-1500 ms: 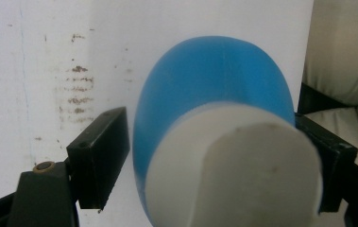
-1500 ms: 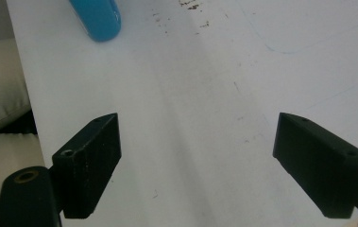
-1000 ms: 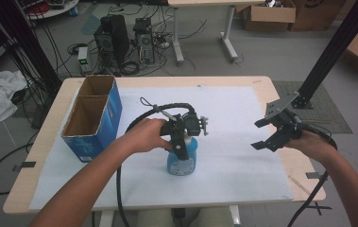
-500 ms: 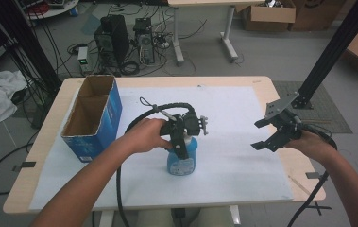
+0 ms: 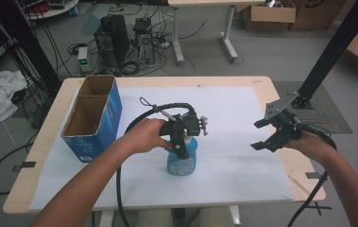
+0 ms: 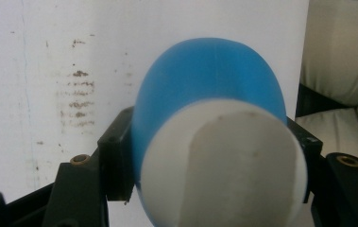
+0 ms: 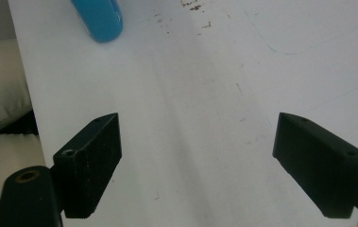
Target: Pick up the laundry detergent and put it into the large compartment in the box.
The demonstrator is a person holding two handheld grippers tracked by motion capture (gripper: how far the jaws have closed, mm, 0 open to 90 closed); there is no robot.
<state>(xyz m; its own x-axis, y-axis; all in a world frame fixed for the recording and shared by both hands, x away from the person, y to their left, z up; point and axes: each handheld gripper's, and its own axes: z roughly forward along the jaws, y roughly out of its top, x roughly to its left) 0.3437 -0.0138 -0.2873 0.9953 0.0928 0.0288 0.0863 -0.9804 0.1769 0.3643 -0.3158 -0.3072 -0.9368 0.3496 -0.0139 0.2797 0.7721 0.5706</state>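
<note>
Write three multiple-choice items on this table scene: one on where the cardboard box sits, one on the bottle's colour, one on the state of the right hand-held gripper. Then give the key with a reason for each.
1. Where on the table does the cardboard box stand?
A. at the table's left side
B. at its right edge
C. under the bottle

2. What colour is the bottle?
A. red
B. blue
C. green

3. How stands the right hand-held gripper?
A. shut on the bottle
B. shut on nothing
C. open, holding nothing

Key: 1 A, the high view shows the box at the left, apart from the bottle. 2 B, its body is blue in the left gripper view. 3 C, the right gripper view shows wide-apart jaws over bare white paper.
</note>
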